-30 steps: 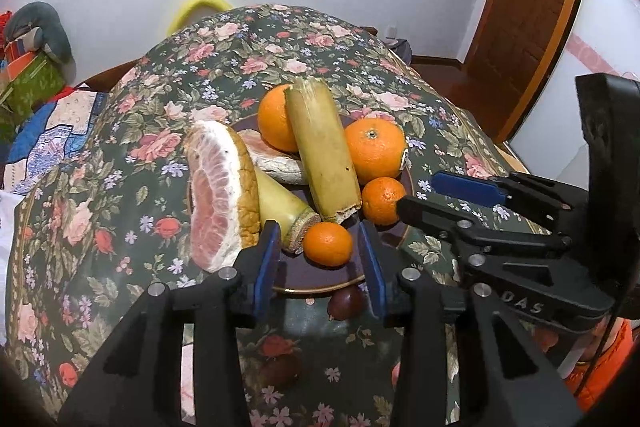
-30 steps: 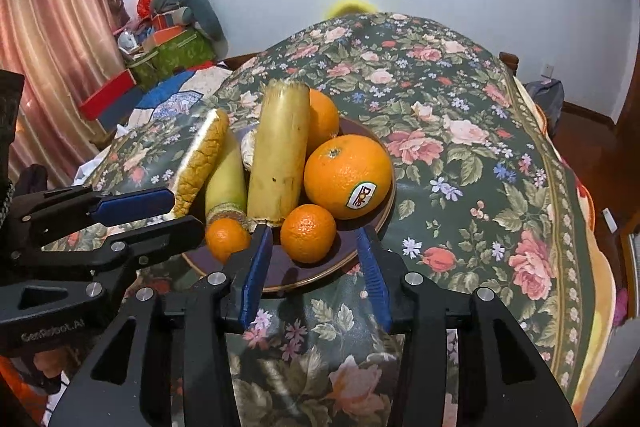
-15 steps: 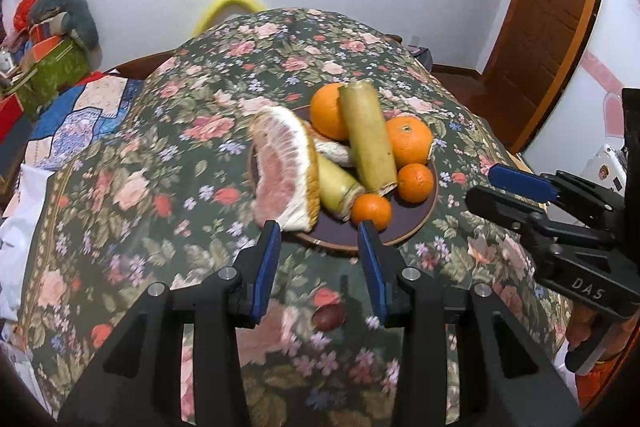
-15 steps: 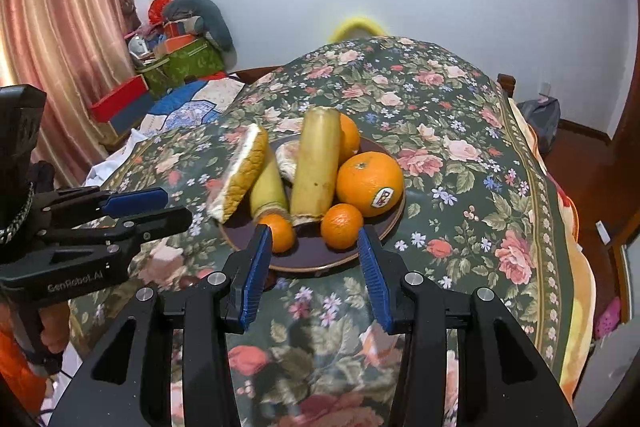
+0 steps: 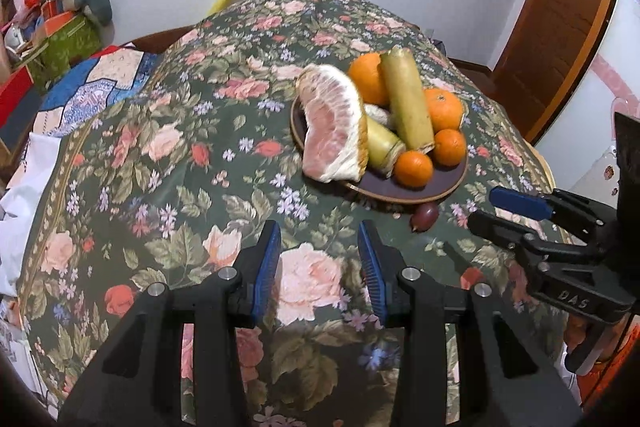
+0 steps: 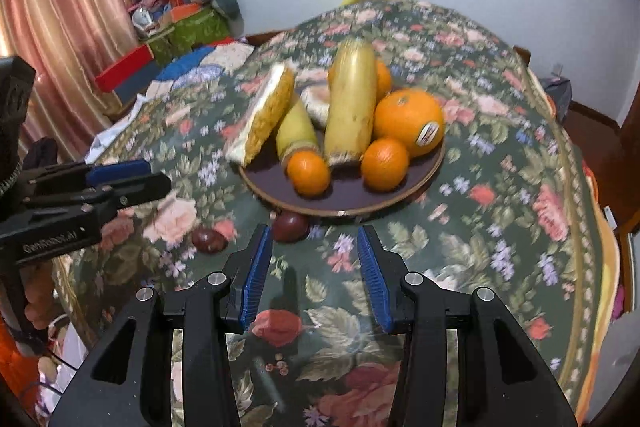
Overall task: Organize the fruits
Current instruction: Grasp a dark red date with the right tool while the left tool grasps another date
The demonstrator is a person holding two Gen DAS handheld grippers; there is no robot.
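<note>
A dark round plate (image 5: 424, 189) (image 6: 348, 205) on the floral tablecloth holds a pomelo wedge (image 5: 334, 125) (image 6: 266, 115), two yellow-green sugarcane pieces (image 5: 408, 105) (image 6: 350, 99), a large stickered orange (image 6: 408, 123) and small mandarins (image 5: 414, 169) (image 6: 308, 173). Two dark passion fruits (image 6: 290, 226) (image 6: 207, 239) lie on the cloth in front of the plate; one shows in the left wrist view (image 5: 425, 215). My left gripper (image 5: 320, 265) is open and empty, well back from the plate. My right gripper (image 6: 316, 269) is open and empty, just behind the nearer passion fruit.
The round table's cloth (image 5: 160, 167) drops off at its edges. Boxes and bundles (image 6: 180, 15) are stacked by the far wall beside a curtain (image 6: 60, 7). A wooden door (image 5: 560, 27) stands at the right. The other gripper shows in each view (image 5: 552, 247) (image 6: 80, 195).
Both grippers have pulled back from the plate and risen, so the plate looks smaller and farther. The left view has swung left. The passion fruits have come into view.
</note>
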